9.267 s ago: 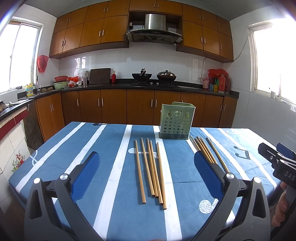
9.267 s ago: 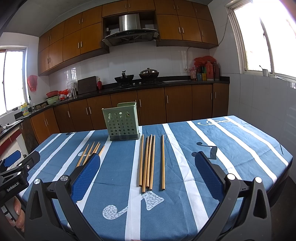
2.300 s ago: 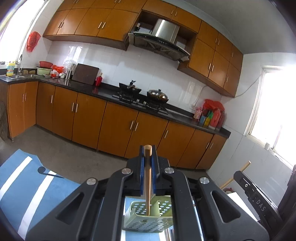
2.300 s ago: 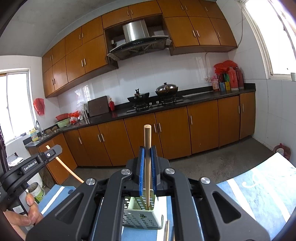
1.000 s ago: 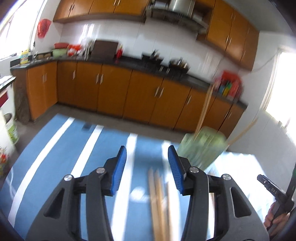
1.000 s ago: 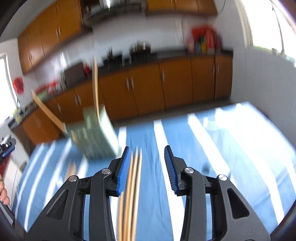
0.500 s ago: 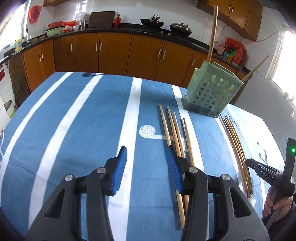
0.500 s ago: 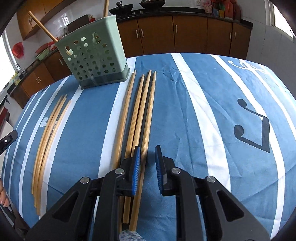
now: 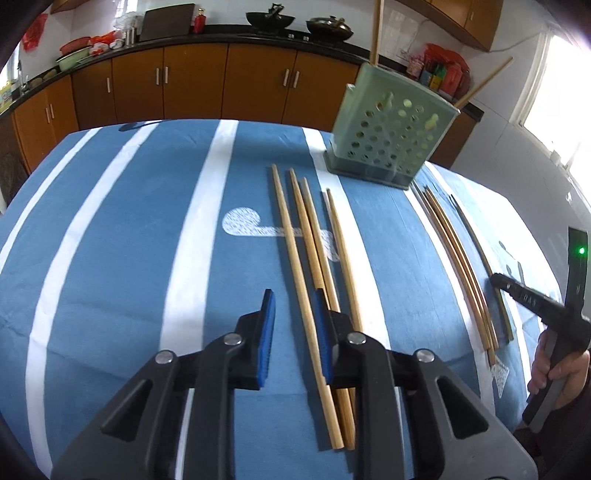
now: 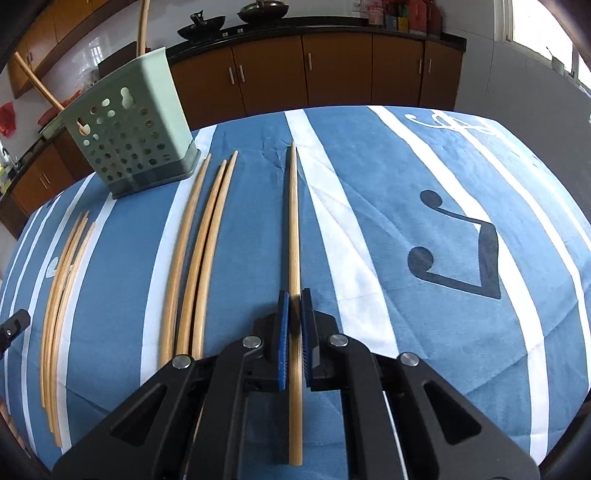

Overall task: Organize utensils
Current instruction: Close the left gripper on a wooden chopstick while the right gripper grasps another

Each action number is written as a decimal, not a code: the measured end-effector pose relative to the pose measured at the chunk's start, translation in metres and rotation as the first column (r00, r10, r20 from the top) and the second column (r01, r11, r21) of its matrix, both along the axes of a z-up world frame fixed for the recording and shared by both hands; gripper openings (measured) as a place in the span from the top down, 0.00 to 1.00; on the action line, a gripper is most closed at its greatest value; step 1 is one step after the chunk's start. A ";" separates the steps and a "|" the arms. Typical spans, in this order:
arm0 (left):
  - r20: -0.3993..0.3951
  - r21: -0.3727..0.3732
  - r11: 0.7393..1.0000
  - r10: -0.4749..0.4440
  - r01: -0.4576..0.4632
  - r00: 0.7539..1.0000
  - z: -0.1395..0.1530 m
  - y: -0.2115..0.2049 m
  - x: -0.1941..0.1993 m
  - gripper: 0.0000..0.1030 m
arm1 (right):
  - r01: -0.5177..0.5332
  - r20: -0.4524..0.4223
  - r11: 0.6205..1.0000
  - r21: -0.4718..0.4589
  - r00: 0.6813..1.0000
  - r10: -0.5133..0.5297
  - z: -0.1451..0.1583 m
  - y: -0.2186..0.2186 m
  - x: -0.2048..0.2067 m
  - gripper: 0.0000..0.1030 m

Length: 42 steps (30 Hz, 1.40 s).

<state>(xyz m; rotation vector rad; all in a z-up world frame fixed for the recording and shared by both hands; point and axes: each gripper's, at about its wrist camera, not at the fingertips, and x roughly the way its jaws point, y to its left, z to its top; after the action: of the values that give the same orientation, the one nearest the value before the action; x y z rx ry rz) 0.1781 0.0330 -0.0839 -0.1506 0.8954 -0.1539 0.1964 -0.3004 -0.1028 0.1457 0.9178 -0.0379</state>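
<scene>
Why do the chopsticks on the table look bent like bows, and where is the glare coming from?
Right wrist view: the fisheye lens bows the chopsticks off centre, while the chopstick in the right gripper runs down the middle and looks straight. Left wrist view: the window at the right edge is blown out white; the holder stays sharp.

- A pale green perforated utensil holder [image 9: 391, 142] is standing upright at the far side of the blue-and-white striped tablecloth [image 9: 122, 229], with two bamboo chopsticks [image 9: 376, 31] leaning out of its top.
- Four chopsticks [image 9: 314, 251] are lying nearly parallel in front of the holder, the leftmost one [image 9: 295, 254] running between two blue pads.
- Another group [image 10: 199, 236] is lying beside the holder's other corner; one chopstick [image 10: 293, 229] is lying apart from it, pinched between blue pads near its close end.
</scene>
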 end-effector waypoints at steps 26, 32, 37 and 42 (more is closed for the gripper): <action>-0.022 0.083 0.989 0.122 -0.119 0.992 -0.016 0.044 0.032 0.92 | 0.002 0.025 0.999 -0.041 1.000 -0.001 0.000 -0.002 0.008 0.93; 0.004 0.069 0.990 0.120 -0.120 0.993 -0.017 0.049 0.030 0.90 | -0.001 0.051 0.998 -0.066 0.999 0.005 -0.001 0.001 0.005 0.92; 0.003 0.054 0.991 0.121 -0.121 0.993 -0.018 0.048 0.030 0.90 | 0.000 0.051 0.999 -0.051 0.999 0.002 -0.002 -0.001 0.006 0.92; 0.003 0.056 0.991 0.120 -0.120 0.993 -0.018 0.048 0.030 0.90 | 0.001 0.051 0.999 -0.054 0.999 0.002 -0.001 0.000 0.006 0.92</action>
<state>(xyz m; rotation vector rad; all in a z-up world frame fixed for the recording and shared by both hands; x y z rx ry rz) 0.2078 0.0811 -0.1017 -0.1517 0.8874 -0.0166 0.2019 -0.3005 -0.1041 0.0958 0.8651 -0.0584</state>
